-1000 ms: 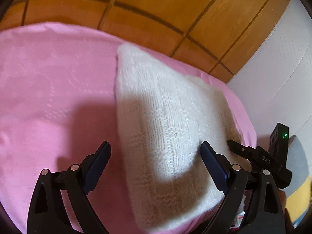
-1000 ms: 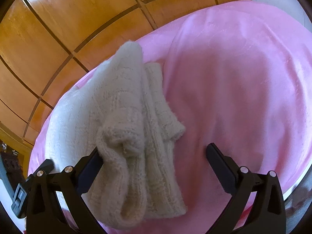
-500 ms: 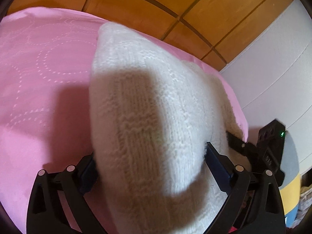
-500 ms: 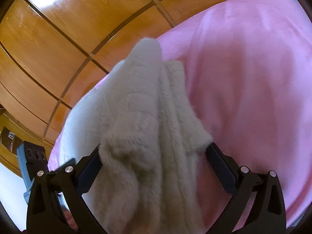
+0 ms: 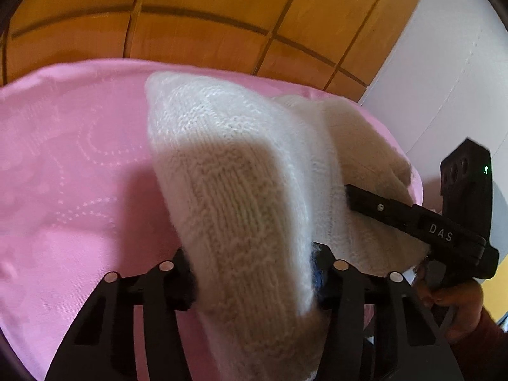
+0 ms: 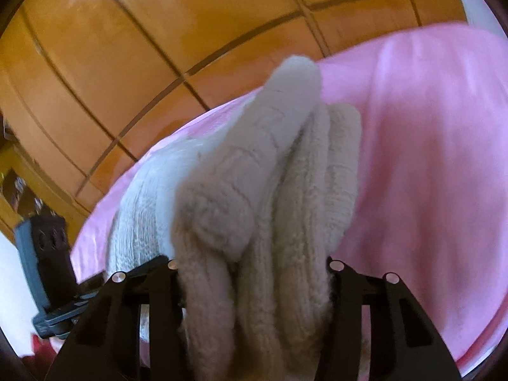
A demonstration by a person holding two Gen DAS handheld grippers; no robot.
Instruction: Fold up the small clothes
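It looks like a home bedroom: a pink bedspread covers a bed that stands against wood-panelled doors beside a white wall.

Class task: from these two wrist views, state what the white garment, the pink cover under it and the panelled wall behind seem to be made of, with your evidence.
White knitted garment: probably wool or acrylic yarn; visible stitch rows, fuzzy halo.
Pink cover: woven fabric, faint sheen, dotted swirl pattern.
Panelled wall: looks like varnished wood; orange tone, glossy glare, dark grooves.
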